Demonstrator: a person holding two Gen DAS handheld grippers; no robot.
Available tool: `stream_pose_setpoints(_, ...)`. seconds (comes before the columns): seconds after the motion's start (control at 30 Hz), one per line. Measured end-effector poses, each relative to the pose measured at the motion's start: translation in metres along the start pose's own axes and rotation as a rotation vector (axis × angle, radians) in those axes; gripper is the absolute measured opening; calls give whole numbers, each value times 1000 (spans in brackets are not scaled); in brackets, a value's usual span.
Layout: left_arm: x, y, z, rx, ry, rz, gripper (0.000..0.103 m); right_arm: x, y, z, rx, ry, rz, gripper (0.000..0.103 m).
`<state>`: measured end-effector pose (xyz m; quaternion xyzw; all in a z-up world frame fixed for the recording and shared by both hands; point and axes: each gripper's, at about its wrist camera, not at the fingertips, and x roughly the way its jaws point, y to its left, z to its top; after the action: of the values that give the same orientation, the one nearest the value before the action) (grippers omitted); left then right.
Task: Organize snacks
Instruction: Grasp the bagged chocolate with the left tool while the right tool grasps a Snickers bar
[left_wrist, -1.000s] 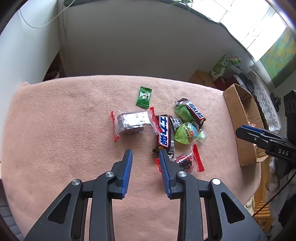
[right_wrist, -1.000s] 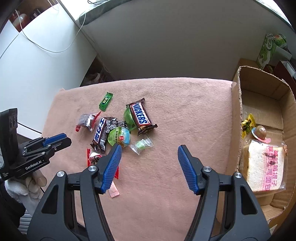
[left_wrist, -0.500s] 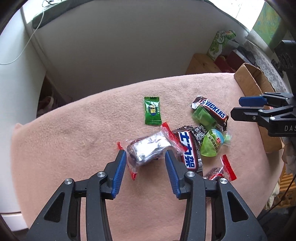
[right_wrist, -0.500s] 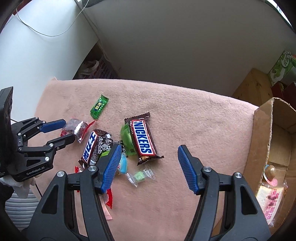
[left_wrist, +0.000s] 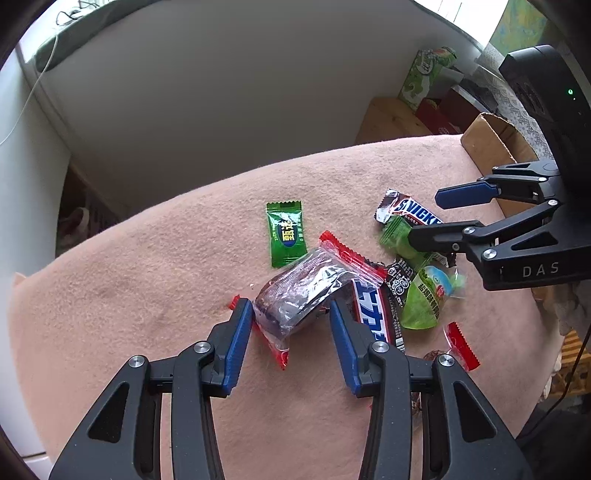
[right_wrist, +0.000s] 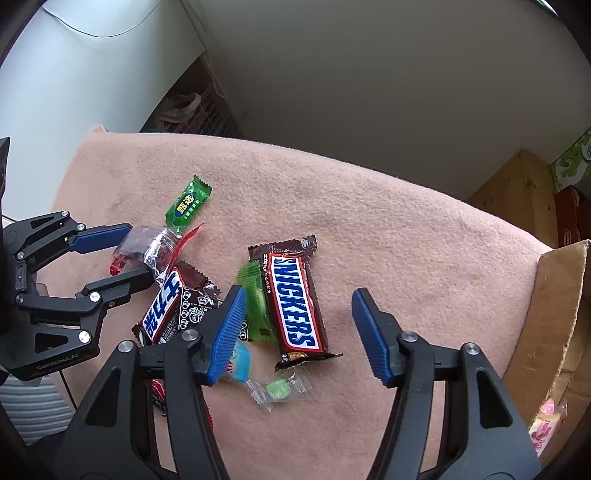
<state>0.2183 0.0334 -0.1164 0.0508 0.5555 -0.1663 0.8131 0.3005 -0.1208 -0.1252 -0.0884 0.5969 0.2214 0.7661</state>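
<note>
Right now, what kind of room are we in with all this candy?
Probably a room in someone's home: a table under a pink blanket, a worn cardboard box holding snacks, and a laundry-style basket on the floor by the wall.

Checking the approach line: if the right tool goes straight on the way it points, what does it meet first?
Most likely the Snickers bar, lying between the right tool's open fingers; depth is hard to judge.

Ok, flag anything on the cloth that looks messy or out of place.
The snacks lie in a loose heap, not sorted: the Snickers overlaps a green packet, other wrappers are stacked, and one green candy sits apart. Nothing looks torn or spilled.
</note>
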Motion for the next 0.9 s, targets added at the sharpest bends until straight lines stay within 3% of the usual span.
stream_pose_setpoints(0.07, 1, -1, 2, -2, -1, -10, 42, 5, 2, 0, 2, 12, 30, 41)
stream_pose_setpoints(0.2, 3, -5, 6, 15, -8, -31, 41, 11, 13, 0, -29, 8, 17, 39)
stream_pose_setpoints(0.27, 4, -7, 6, 21, -13, -41, 31, 12, 14, -1, -31, 5, 20, 39)
stream_pose_setpoints(0.6, -4, -3, 3, -8, -44, -38, 28, -4, 6, -13, -22, -24, 39, 35)
stream_pose_setpoints(0.9, -22, 7, -6, -104, -89, -71, 26, -26, -10, -25, 52, -72, 49, 34)
